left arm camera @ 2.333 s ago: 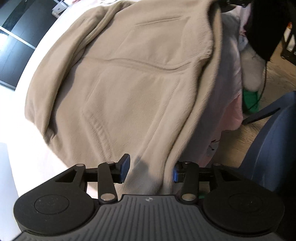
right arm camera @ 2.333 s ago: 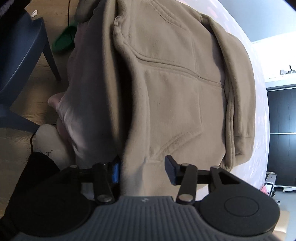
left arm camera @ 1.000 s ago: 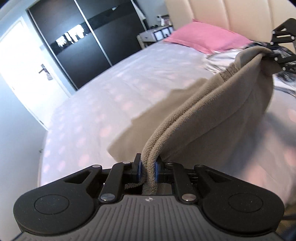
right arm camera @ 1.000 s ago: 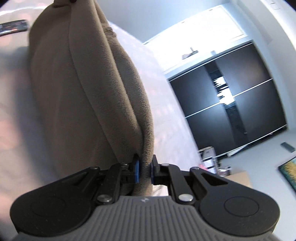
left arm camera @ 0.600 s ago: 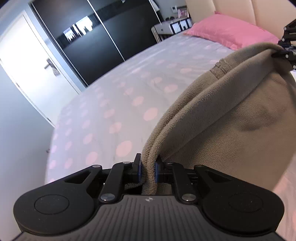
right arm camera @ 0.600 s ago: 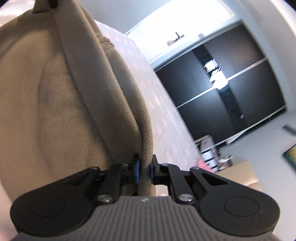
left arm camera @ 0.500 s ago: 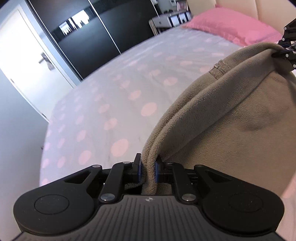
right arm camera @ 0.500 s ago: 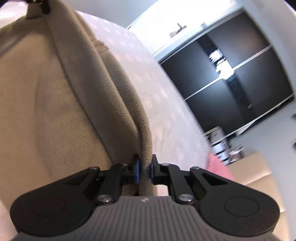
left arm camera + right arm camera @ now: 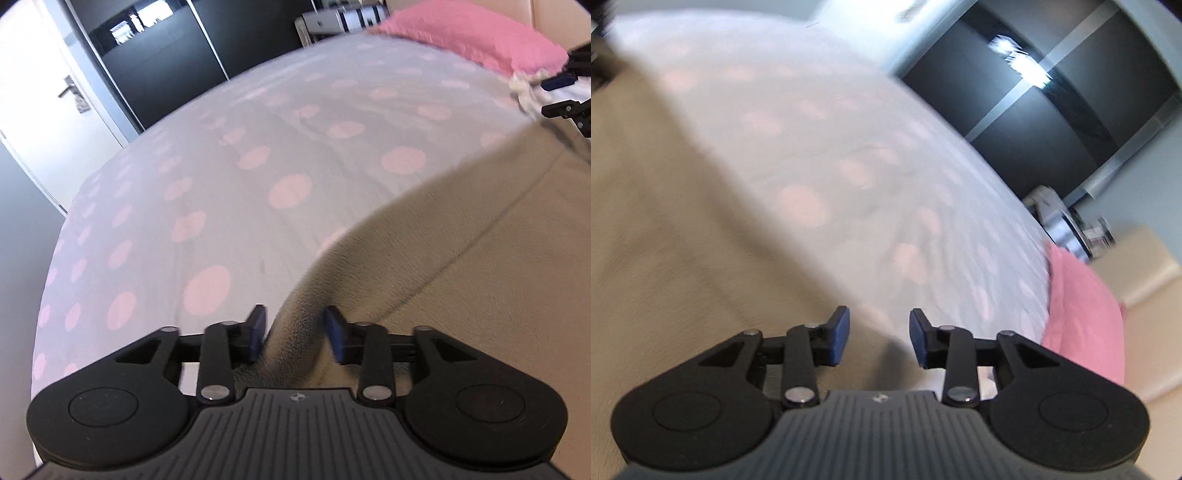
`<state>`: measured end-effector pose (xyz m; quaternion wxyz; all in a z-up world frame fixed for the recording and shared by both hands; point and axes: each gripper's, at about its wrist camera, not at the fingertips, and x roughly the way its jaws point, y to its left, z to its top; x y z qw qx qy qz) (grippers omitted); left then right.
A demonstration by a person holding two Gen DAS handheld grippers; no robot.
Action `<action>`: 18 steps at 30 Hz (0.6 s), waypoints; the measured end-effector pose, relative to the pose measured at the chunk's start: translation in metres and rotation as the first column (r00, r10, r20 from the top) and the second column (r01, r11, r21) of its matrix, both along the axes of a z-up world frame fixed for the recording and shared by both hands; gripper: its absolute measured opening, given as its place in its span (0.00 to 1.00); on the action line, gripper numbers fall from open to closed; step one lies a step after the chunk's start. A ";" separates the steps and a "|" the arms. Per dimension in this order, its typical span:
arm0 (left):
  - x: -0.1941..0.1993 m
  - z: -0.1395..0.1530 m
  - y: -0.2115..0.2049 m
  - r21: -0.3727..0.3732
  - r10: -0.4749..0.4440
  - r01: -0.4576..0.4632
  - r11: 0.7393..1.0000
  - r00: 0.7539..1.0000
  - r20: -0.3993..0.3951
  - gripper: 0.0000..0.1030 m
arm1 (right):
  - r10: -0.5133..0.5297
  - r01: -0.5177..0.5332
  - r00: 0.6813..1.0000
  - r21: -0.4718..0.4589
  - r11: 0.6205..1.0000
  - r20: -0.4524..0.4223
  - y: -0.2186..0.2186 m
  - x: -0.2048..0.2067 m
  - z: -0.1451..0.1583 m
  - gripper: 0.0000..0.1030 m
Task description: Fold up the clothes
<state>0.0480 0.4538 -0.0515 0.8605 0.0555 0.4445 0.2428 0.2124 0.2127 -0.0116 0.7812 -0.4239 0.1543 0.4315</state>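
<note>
Beige fleece garment (image 9: 461, 258) laid on bed (image 9: 221, 166); left gripper (image 9: 294, 334) and right gripper (image 9: 874, 338) just spread, releasing; folding itself remaining

I'm in a home bedroom — a bed (image 9: 258, 155) with a pale sheet dotted in pink, a pink pillow (image 9: 476, 44) against a cream padded headboard (image 9: 1145, 273), dark sliding wardrobe doors (image 9: 177, 59) and a white door (image 9: 55, 110) beyond.
</note>
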 end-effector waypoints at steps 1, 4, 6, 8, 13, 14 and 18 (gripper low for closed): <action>-0.003 0.005 0.004 0.002 0.016 -0.016 1.000 0.999 0.031 0.45 | -0.032 0.033 0.999 0.046 0.998 -0.028 -0.006 0.008 0.006 0.37; -0.026 0.023 0.012 -0.041 0.082 -0.078 0.996 0.988 0.128 0.60 | -0.103 0.127 0.982 0.147 0.981 -0.160 -0.032 0.021 0.020 0.39; -0.042 0.032 0.016 -0.083 0.123 -0.110 0.991 0.977 0.177 0.65 | -0.135 0.189 0.956 0.196 0.962 -0.259 -0.052 0.026 0.028 0.39; -0.055 0.027 0.020 -0.127 0.151 -0.130 0.983 0.973 0.172 0.65 | -0.152 0.235 0.927 0.212 0.949 -0.344 -0.059 0.039 0.031 0.41; -0.081 -0.002 0.040 -0.289 0.274 -0.217 0.932 0.946 0.173 0.65 | -0.189 0.359 0.818 0.225 0.906 -0.543 -0.075 0.055 0.006 0.53; -0.084 -0.010 0.046 -0.327 0.304 -0.237 0.915 0.937 0.172 0.65 | -0.192 0.385 0.791 0.231 0.893 -0.581 -0.076 0.058 0.000 0.55; -0.095 -0.030 0.065 -0.461 0.402 -0.281 0.842 0.896 0.188 0.58 | -0.203 0.501 0.673 0.236 0.833 -0.711 -0.073 0.075 -0.025 0.54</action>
